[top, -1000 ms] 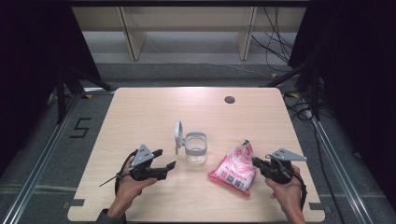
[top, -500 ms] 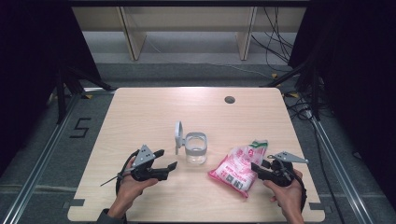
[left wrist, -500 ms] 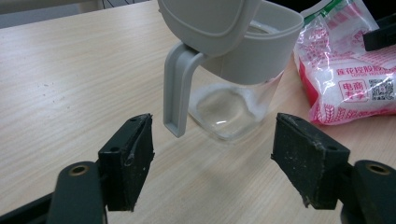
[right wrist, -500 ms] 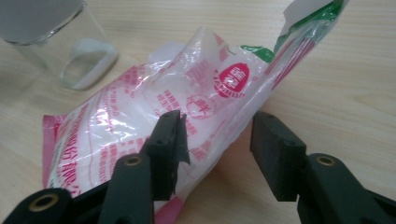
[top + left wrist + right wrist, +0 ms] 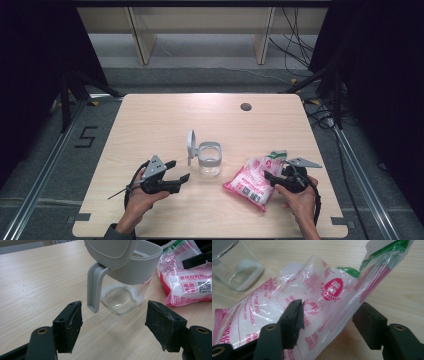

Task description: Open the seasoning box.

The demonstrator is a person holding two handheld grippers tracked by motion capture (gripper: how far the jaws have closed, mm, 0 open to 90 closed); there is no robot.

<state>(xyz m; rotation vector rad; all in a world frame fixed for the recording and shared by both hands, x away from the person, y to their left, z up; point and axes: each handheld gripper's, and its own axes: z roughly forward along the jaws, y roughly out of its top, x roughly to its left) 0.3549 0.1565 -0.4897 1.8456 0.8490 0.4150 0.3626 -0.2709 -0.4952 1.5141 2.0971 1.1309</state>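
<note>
Here, the right gripper (image 5: 325, 322), its jaws just opening around the pink bag (image 5: 250, 181), releases it near right of the lidded jar (image 5: 209, 159); the left gripper (image 5: 113, 326) rests open, near left.

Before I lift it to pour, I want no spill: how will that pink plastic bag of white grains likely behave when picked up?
The bag would probably flop: its film is wrinkled and its opened top stands loosely. It likely sags around the grains and shifts weight as it tilts. The glossy film may slip in the right claw, whose jaws have just been opening around it.
</note>
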